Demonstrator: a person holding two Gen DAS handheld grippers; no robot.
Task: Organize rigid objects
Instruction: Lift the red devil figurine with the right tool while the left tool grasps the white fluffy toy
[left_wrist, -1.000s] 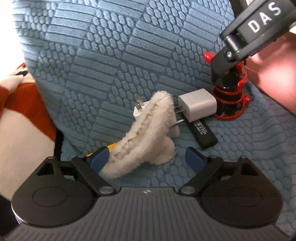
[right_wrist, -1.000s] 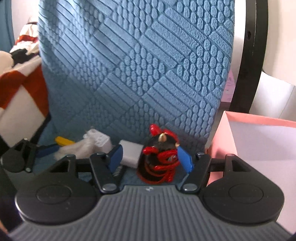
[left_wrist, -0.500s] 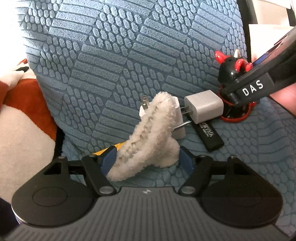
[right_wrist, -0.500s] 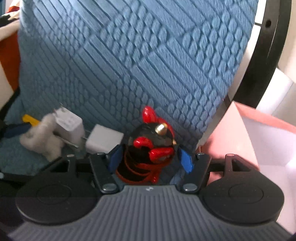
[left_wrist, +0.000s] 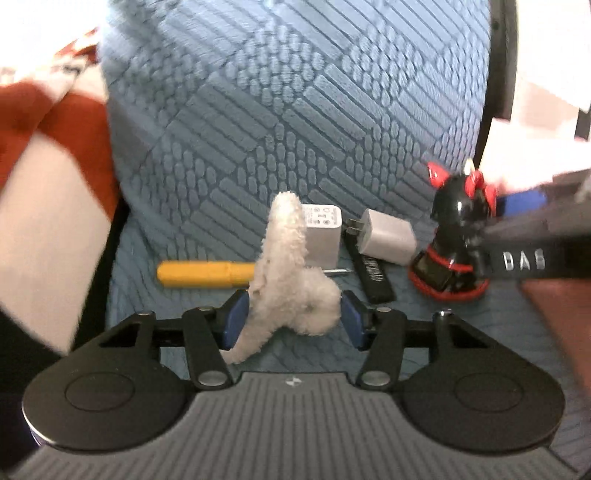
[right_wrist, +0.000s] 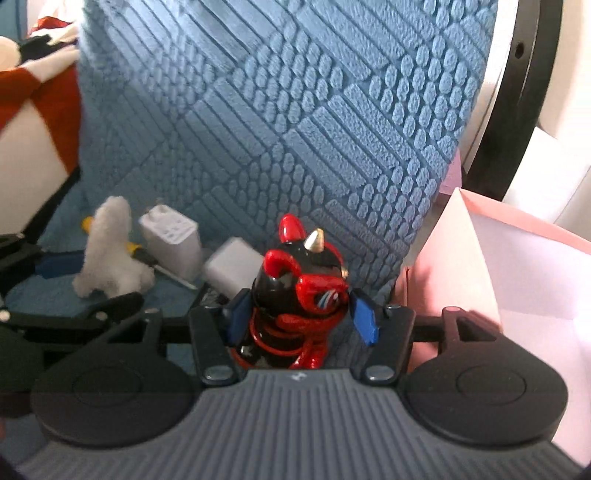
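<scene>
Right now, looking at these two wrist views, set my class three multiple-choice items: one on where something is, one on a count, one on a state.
1. The black-and-red figurine is: A beside the small white charger; B on the floor; C atop the screwdriver.
2. White chargers in view: A one; B two; C four.
3. The pink box is: A open; B lidded; C flattened.

Answers: 1 A, its base sits next to that charger. 2 B, the small one plus a larger charger. 3 A, its pale inside shows.
</scene>
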